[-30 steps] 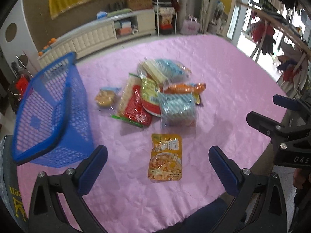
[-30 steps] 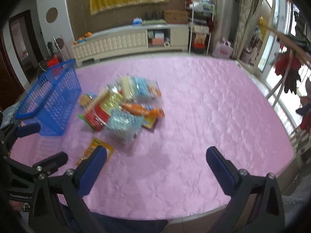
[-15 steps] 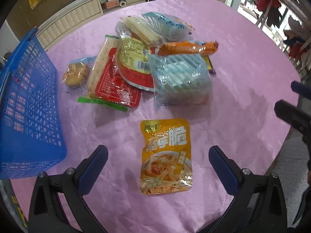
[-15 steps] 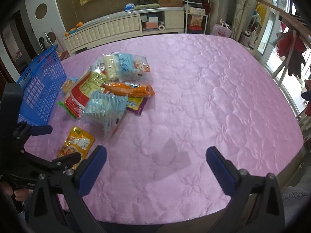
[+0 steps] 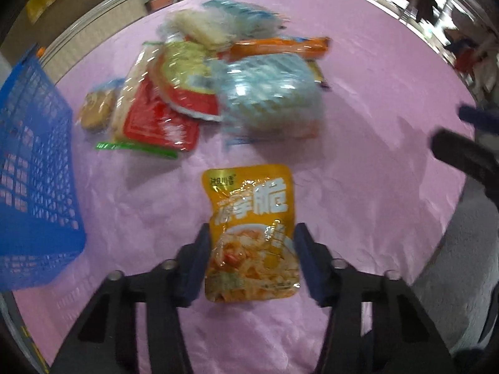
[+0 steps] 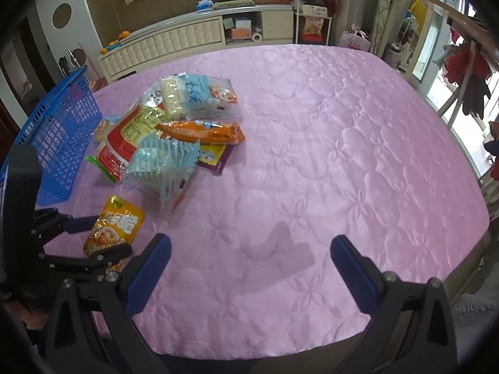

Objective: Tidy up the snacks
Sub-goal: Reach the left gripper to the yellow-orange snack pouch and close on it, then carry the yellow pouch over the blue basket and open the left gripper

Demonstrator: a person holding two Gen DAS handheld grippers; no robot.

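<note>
Left wrist view is filled at its lower middle by the yellow snack pouch [image 5: 251,237], which lies flat on the pink quilted cover [image 5: 358,187], apart from the pile of other snacks [image 5: 224,87] farther off. The pouch is bracketed at its lower half by the left gripper [image 5: 252,261]; the blue pads [image 5: 199,258] are drawn in narrow, right at the two side edges, though whether pressure is already applied cannot be told. The pouch is judged to be light, thin and floppy, with a glossy film that is likely slippery; its contents are probably brittle, so a gentle squeeze is called for. A hold across the sealed side edges is judged sound, but buckling of the film is to be expected, and a grip nearer the bottom seam may be firmer. The blue basket [image 5: 34,168] is seen just to the left, near enough for a short carry. From the right wrist view, the right gripper [image 6: 249,268] is shown spread wide and empty above bare cover, well apart from the pile.
</note>
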